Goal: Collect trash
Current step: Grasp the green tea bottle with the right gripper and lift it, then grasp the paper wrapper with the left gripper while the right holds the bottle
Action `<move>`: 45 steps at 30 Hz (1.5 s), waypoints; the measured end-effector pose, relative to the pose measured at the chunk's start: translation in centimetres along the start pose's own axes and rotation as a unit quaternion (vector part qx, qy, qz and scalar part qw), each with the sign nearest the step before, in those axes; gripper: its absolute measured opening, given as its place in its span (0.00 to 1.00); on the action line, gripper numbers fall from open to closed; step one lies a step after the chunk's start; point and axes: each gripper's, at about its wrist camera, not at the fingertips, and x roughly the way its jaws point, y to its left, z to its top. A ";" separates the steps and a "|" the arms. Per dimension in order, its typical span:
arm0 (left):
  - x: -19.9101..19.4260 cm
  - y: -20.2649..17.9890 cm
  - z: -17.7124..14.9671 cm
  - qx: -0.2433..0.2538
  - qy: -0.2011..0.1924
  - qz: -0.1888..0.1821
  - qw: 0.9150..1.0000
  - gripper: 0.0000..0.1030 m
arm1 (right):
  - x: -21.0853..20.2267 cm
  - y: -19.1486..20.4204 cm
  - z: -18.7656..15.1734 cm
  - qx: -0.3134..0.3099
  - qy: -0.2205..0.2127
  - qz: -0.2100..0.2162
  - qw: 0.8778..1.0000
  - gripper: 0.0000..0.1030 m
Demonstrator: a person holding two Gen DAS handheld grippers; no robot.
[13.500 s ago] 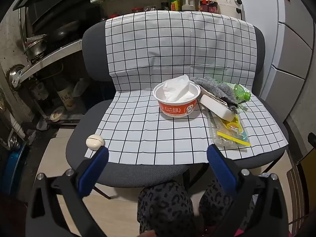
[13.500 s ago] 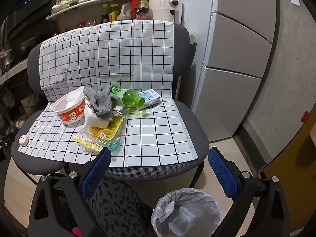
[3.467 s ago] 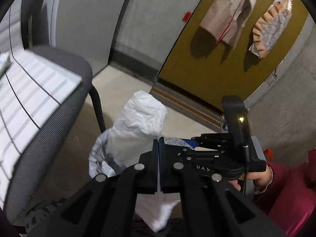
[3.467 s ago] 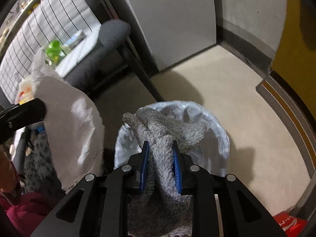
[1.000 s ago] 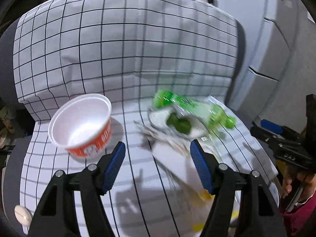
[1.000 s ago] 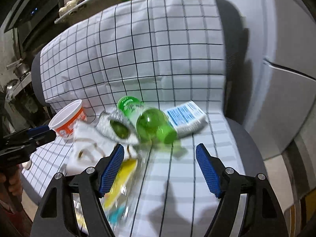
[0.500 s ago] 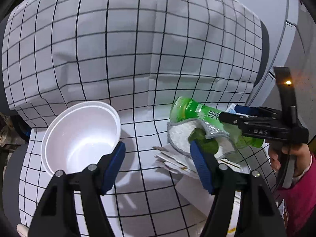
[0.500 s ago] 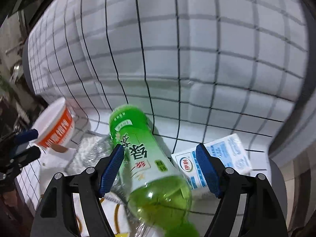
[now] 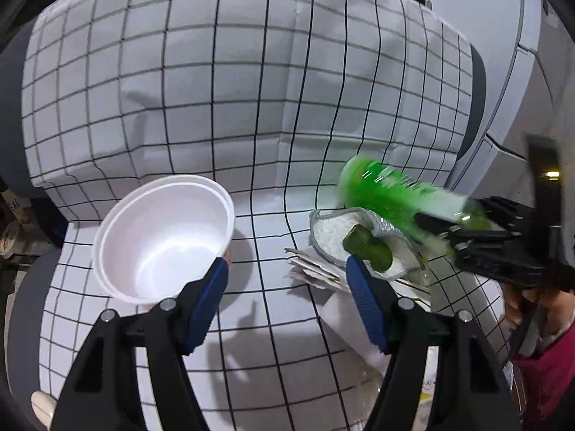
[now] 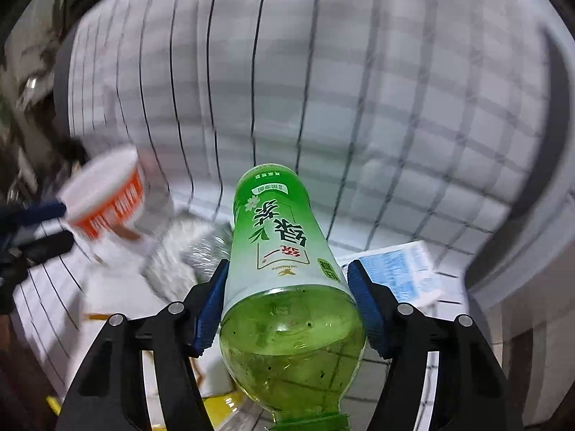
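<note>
My right gripper (image 10: 287, 298) is shut on a green tea bottle (image 10: 284, 280), holding it by its body, cap end toward the camera. It also shows in the left wrist view (image 9: 399, 197), blurred, with the right gripper (image 9: 503, 248) behind it. My left gripper (image 9: 287, 287) is open, its left fingertip (image 9: 212, 287) at the rim of an empty white foam bowl (image 9: 161, 237) with an orange outside (image 10: 107, 197). A foil packet with white powder and a green block (image 9: 359, 244) lies on papers on the checked cloth (image 9: 251, 107).
A blue and white tissue pack (image 10: 399, 273) lies at the cloth's right. A white box (image 9: 359, 323) and yellow wrapper (image 10: 219, 406) lie toward the chair's front edge. A small white egg-shaped thing (image 9: 41, 406) sits at the seat's front left. A fridge (image 9: 539, 89) stands to the right.
The right gripper has closed on the green bottle and lifted it off the cloth. The left gripper has moved closer to the foam bowl's rim.
</note>
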 end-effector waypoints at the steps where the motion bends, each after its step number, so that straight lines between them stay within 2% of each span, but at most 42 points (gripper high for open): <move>1: -0.5 0.0 -0.1 -0.001 -0.003 0.000 1.000 0.64 | -1.0 0.0 -0.1 0.006 -0.008 -0.002 1.000 0.64; 7: -2.7 -1.3 -1.8 0.003 0.000 -0.013 1.000 0.64 | -8.5 -0.5 -4.1 0.054 -0.044 -0.026 0.997 0.64; 10: -2.6 -2.4 -2.8 0.010 0.012 -0.036 0.999 0.64 | -10.8 -0.8 -6.7 0.089 -0.050 -0.027 0.994 0.64; 12: -2.5 -3.4 -3.4 0.023 0.021 -0.052 0.998 0.59 | -12.1 -1.0 -8.3 0.098 -0.058 -0.045 0.992 0.64; 14: -2.3 -4.4 -3.6 0.036 0.027 -0.057 0.997 0.55 | -13.0 -1.4 -9.4 0.105 -0.064 -0.058 0.991 0.64; 16: -2.1 -5.1 -3.6 0.041 0.029 -0.065 0.997 0.54 | -13.4 -1.7 -10.3 0.114 -0.067 -0.061 0.989 0.64; 23: 0.0 -4.4 -1.9 0.007 0.042 -0.062 0.997 0.53 | -13.2 -2.9 -11.8 0.138 -0.056 -0.051 0.988 0.64; 26: 2.0 -3.5 -1.0 -0.013 0.062 -0.055 0.997 0.47 | -12.9 -3.1 -12.0 0.139 -0.053 -0.047 0.988 0.64; 30: 4.1 -2.7 -0.5 -0.041 0.089 -0.062 0.993 0.40 | -12.5 -3.1 -11.8 0.138 -0.051 -0.041 0.988 0.64; 33: 4.8 -1.9 -0.3 -0.069 0.097 -0.082 0.989 0.22 | -12.2 -3.1 -11.8 0.137 -0.051 -0.039 0.989 0.64; 35: 4.4 -1.8 0.1 -0.075 0.081 -0.090 0.990 0.04 | -12.1 -3.1 -11.7 0.137 -0.051 -0.038 0.989 0.64; 41: 0.7 -2.6 2.1 -0.052 0.006 -0.092 0.994 0.00 | -12.2 -3.0 -11.5 0.141 -0.054 -0.036 0.988 0.64; 45: -3.4 -2.9 2.7 -0.039 -0.039 -0.100 0.993 0.00 | -12.8 -2.8 -11.4 0.147 -0.062 -0.031 0.987 0.64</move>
